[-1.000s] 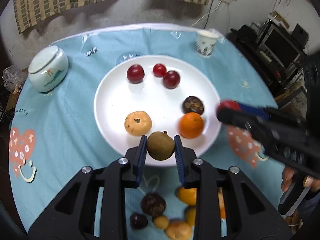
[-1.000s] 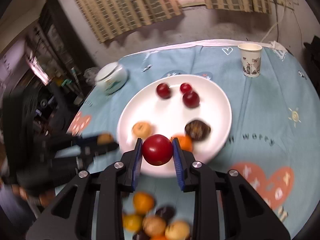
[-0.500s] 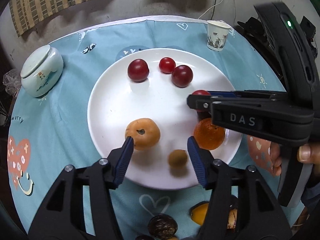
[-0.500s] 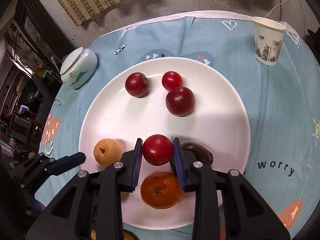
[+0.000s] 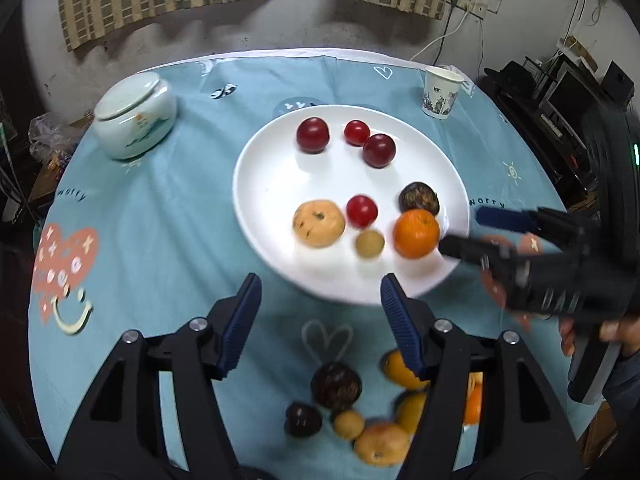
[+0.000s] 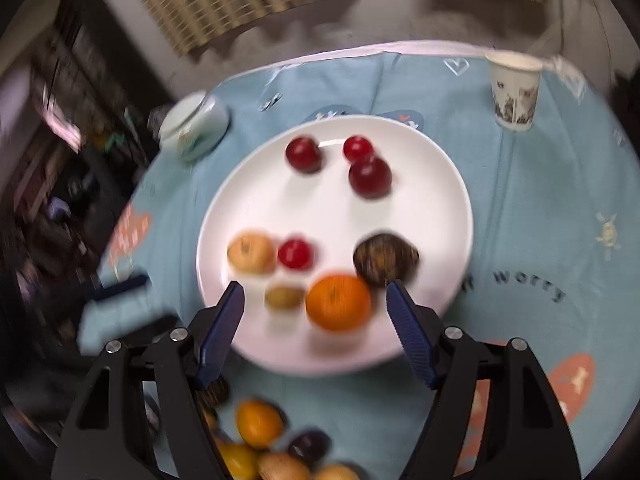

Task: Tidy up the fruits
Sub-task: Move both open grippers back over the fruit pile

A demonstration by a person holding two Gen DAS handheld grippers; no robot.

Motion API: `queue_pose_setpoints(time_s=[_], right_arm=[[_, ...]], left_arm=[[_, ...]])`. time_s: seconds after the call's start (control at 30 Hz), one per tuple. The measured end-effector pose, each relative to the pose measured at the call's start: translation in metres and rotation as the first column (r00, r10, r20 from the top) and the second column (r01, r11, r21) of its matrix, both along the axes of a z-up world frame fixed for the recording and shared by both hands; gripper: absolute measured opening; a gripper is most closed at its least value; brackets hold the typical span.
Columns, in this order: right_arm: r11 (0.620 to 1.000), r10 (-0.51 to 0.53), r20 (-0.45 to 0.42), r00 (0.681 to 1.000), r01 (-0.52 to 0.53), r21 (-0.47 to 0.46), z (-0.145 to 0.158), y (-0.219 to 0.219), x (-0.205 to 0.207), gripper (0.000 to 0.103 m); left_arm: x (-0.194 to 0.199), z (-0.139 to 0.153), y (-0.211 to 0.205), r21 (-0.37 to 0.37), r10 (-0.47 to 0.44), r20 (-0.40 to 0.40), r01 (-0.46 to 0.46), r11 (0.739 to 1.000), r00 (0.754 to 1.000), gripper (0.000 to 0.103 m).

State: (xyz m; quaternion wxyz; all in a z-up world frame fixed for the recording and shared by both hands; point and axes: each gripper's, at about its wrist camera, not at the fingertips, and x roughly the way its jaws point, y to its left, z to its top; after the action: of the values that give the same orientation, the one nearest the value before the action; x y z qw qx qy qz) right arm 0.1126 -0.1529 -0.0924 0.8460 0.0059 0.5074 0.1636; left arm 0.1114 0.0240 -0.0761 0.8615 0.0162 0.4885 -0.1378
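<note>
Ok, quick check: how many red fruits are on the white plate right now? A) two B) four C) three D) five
B: the white plate holds three red fruits at its far side and a fourth red fruit nearer, beside the tan fruit.

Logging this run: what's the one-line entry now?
left tool: opening, empty | right tool: opening, empty | plate: eight fruits

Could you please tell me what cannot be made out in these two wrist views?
- Loose fruit pile on the blue tablecloth: left wrist view, partly hidden behind the left gripper; cut off by the bottom edge in the right view.
- Room shelves: right wrist view, motion-blurred.
</note>
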Motion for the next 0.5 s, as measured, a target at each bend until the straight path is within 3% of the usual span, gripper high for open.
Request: queue_pose_setpoints(time_s=[0.13,0.2,0.27,0.37,0.43,0.5], right_arm=[[0.977,0.051,0.007,0.999,-0.049,-0.209,-0.028,0.011,-0.041,0.074],[0.961,0.075,-0.021,0.997,-0.078,-0.264,-0.041,0.014,-0.056,0.074],[0.961,0.086,0.019,0.996,-0.078,-0.264,-0.040,0.015,-0.078,0.074],[0.962,0.154,-0.112,0.982,-0.175,-0.211,-0.046,0.017,-0.108,0.075],[0.933,0.216,-0.049,0.975,-0.221,-0.283,-0.040,0.020,-0.139,0.075],[0.952,0.161,-0.022,0.987,-0.161,-0.259,-0.032,0.005,-0.152,0.075]], left_arm=[[-0.024,-0.003,0.013,-0.015,0.022,-0.034,-0.022,1.000,0.999,0.067],[-0.034,-0.004,0.014,-0.014,0.020,-0.043,-0.021,1.000,0.999,0.067],[-0.045,-0.003,0.014,-0.014,0.007,-0.041,-0.008,1.000,0.999,0.068],[-0.059,-0.001,0.015,-0.010,-0.005,-0.036,0.005,1.000,0.999,0.068],[-0.069,0.001,0.018,-0.010,-0.010,-0.031,0.010,1.000,0.999,0.068],[-0.079,0.001,0.025,-0.008,-0.008,-0.032,0.008,1.000,0.999,0.069]])
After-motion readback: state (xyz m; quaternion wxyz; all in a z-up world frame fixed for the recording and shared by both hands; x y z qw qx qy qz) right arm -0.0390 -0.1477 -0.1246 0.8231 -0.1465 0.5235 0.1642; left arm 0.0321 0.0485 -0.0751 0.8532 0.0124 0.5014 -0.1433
